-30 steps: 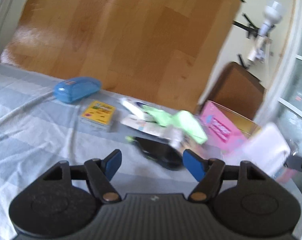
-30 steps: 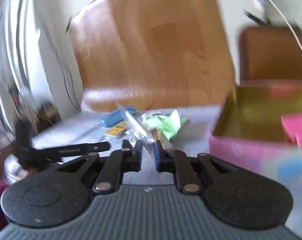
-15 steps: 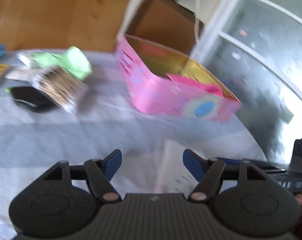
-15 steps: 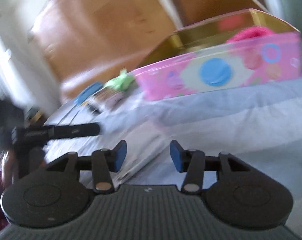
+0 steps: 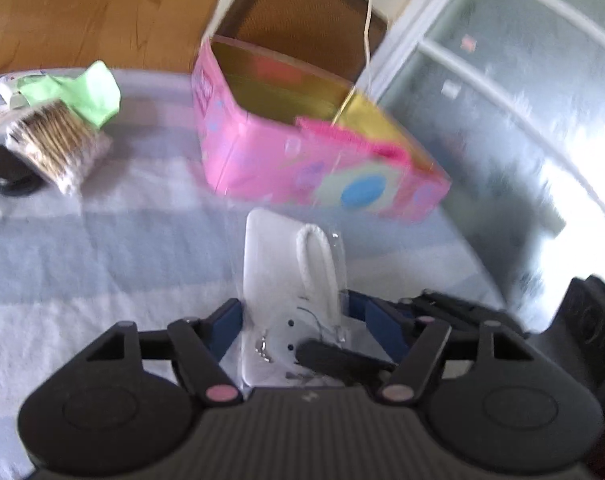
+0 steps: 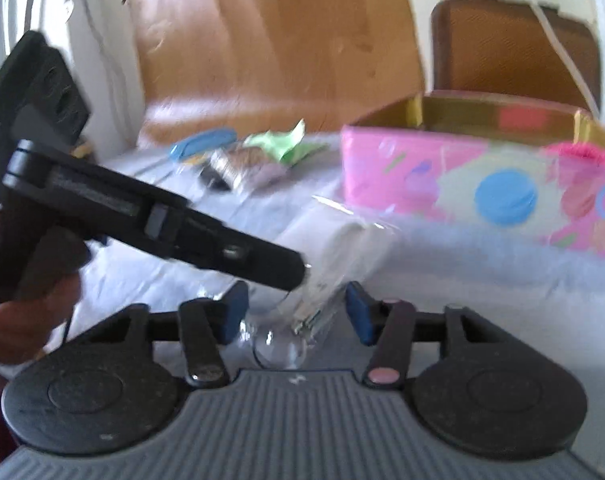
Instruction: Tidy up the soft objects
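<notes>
While our left tongs [image 5: 300, 326] stand wide apart, a white packet in clear wrap [image 5: 290, 276] lies flat between their blue tips, and we cannot tell whether either tip touches it. Our right tongs [image 6: 296, 314] are wide too, straddling the near end of the same packet [image 6: 342, 256], with one tong of the left gripper crossing just above it. Beyond the packet on the pale striped cloth [image 5: 102, 248] sits the pink box [image 5: 302, 160], open at the top. Farther left of it we see a green cloth [image 5: 84, 90] and a bag of cotton swabs [image 5: 56, 140].
</notes>
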A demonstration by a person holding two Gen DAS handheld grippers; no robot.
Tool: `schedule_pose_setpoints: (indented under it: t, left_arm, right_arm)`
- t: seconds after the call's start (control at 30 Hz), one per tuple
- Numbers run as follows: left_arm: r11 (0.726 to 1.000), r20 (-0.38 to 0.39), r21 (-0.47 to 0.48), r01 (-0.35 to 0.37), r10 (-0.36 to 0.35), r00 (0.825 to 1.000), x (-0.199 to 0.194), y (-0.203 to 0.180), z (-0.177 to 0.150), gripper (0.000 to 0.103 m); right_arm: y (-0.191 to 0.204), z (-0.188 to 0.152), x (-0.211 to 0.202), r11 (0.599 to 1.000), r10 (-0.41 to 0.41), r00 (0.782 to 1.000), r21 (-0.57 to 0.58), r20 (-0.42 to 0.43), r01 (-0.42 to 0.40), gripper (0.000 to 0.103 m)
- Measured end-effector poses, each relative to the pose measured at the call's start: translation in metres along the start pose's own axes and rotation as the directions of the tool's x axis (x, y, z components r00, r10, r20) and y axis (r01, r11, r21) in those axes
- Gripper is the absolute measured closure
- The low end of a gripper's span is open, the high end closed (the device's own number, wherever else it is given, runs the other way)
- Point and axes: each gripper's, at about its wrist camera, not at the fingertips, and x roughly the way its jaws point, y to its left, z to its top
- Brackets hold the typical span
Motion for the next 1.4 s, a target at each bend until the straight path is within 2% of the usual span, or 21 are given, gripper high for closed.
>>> schedule_pose_setpoints:
  t: [0.13, 0.23, 0.33, 0.43, 0.5, 0.6, 0.67, 0.77, 0.83, 0.9, 1.0, 1.1, 1.17, 1.27, 1.33, 1.4]
  left_arm:
    - [0.998, 0.114, 0.063, -0.007, 0.000, 0.993, -0.018, -0.017, 0.028, 0.035]
    - [0.994, 0.157, 0.108, -0.009, -0.008, 0.988, -0.013, -0.027, 0.058, 0.035]
    - [0.988, 0.197, 0.153, -0.008, -0.022, 0.980, 0.007, -0.034, 0.090, 0.035]
    - [0.988, 0.211, 0.152, -0.014, -0.019, 0.977, 0.040, -0.034, 0.117, 0.033]
    - [0.992, 0.192, 0.129, -0.010, -0.016, 0.981, 0.066, -0.030, 0.128, 0.033]
    - [0.994, 0.134, 0.093, -0.050, 0.037, 0.990, 0.099, -0.023, 0.131, 0.033]
    - [0.993, 0.135, 0.089, -0.075, 0.062, 0.989, 0.103, -0.021, 0.124, 0.031]
    - [0.988, 0.178, 0.127, -0.084, 0.060, 0.982, 0.084, -0.024, 0.115, 0.031]
    - [0.982, 0.220, 0.158, -0.099, 0.062, 0.973, 0.060, -0.024, 0.109, 0.031]
    - [0.979, 0.262, 0.166, -0.116, 0.069, 0.963, 0.031, -0.017, 0.100, 0.031]
    - [0.976, 0.304, 0.130, -0.177, 0.130, 0.944, -0.012, 0.009, 0.079, 0.031]
    - [0.960, 0.313, 0.037, -0.278, 0.253, 0.915, -0.047, 0.052, 0.051, 0.031]
    - [0.923, 0.296, -0.031, -0.385, 0.376, 0.878, -0.062, 0.080, 0.032, 0.031]
    - [0.851, 0.256, -0.110, -0.514, 0.524, 0.812, -0.073, 0.113, 0.013, 0.031]
    - [0.818, 0.236, -0.137, -0.559, 0.575, 0.784, -0.076, 0.128, 0.007, 0.031]
    - [0.797, 0.215, -0.167, -0.581, 0.605, 0.767, -0.077, 0.138, 0.003, 0.031]
  right_arm:
    - [-0.001, 0.029, 0.000, 1.000, -0.027, 0.994, -0.010, 0.103, 0.028, 0.050]
    - [-0.007, 0.057, 0.001, 0.996, -0.076, 0.978, -0.024, 0.195, 0.083, 0.050]
    - [-0.025, 0.083, 0.008, 0.987, -0.142, 0.952, -0.040, 0.273, 0.158, 0.050]
    - [-0.050, 0.099, 0.026, 0.976, -0.202, 0.937, -0.019, 0.284, 0.216, 0.050]
    - [-0.066, 0.101, 0.038, 0.965, -0.245, 0.930, -0.021, 0.276, 0.260, 0.050]
    - [-0.085, 0.098, 0.058, 0.948, -0.311, 0.927, 0.002, 0.209, 0.317, 0.048]
    - [-0.091, 0.093, 0.061, 0.935, -0.352, 0.919, 0.031, 0.179, 0.353, 0.043]
    - [-0.088, 0.085, 0.052, 0.932, -0.361, 0.910, 0.050, 0.203, 0.359, 0.042]
    - [-0.082, 0.083, 0.048, 0.927, -0.372, 0.902, 0.040, 0.219, 0.373, 0.042]
    - [-0.068, 0.081, 0.040, 0.936, -0.349, 0.901, 0.044, 0.258, 0.350, 0.042]
    - [-0.034, 0.085, 0.036, 0.968, -0.238, 0.928, -0.005, 0.287, 0.250, 0.043]
    - [0.004, 0.082, 0.053, 0.984, -0.105, 0.966, -0.115, 0.236, 0.135, 0.043]
    - [0.025, 0.079, 0.073, 0.987, -0.029, 0.986, -0.150, 0.162, 0.054, 0.043]
    - [0.049, 0.078, 0.110, 0.987, 0.013, 0.998, -0.158, 0.066, -0.002, 0.043]
    - [0.057, 0.082, 0.134, 0.990, 0.007, 1.000, -0.139, 0.019, -0.004, 0.042]
    - [0.062, 0.087, 0.154, 0.989, -0.004, 1.000, -0.149, -0.005, 0.003, 0.036]
